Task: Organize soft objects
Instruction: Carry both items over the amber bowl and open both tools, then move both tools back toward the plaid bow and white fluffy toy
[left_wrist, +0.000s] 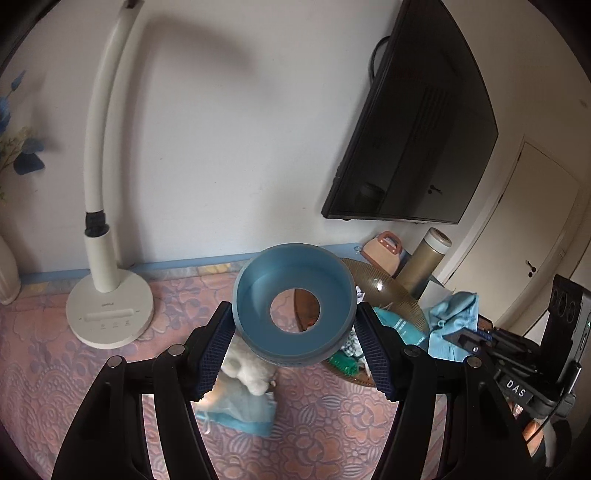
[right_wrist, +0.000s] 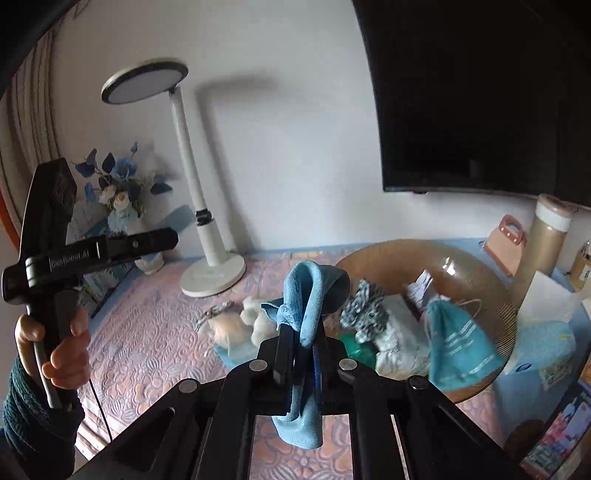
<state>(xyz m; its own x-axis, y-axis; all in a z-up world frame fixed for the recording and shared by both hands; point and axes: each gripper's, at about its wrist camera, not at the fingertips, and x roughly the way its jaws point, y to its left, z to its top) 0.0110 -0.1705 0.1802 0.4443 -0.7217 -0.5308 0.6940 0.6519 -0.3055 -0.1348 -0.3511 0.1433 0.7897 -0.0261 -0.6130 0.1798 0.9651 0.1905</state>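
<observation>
My left gripper (left_wrist: 295, 332) is shut on a soft blue ring (left_wrist: 295, 284) and holds it above the pink quilted table. My right gripper (right_wrist: 301, 347) is shut on a light blue cloth (right_wrist: 308, 295), lifted just left of an amber glass bowl (right_wrist: 480, 266); the cloth also shows in the left wrist view (left_wrist: 452, 325). The bowl holds a teal towel (right_wrist: 458, 343), a checked scrunchie (right_wrist: 364, 310) and white cloths. A white plush toy (right_wrist: 255, 317) and a face mask (left_wrist: 251, 413) lie on the table to the left of the bowl.
A white desk lamp (right_wrist: 207, 229) stands at the back. A vase of blue flowers (right_wrist: 118, 184) is far left. A gold bottle (right_wrist: 546, 236), a pink item (right_wrist: 504, 236) and a tissue pack (right_wrist: 543, 347) stand right of the bowl. A black TV (left_wrist: 417, 129) hangs above.
</observation>
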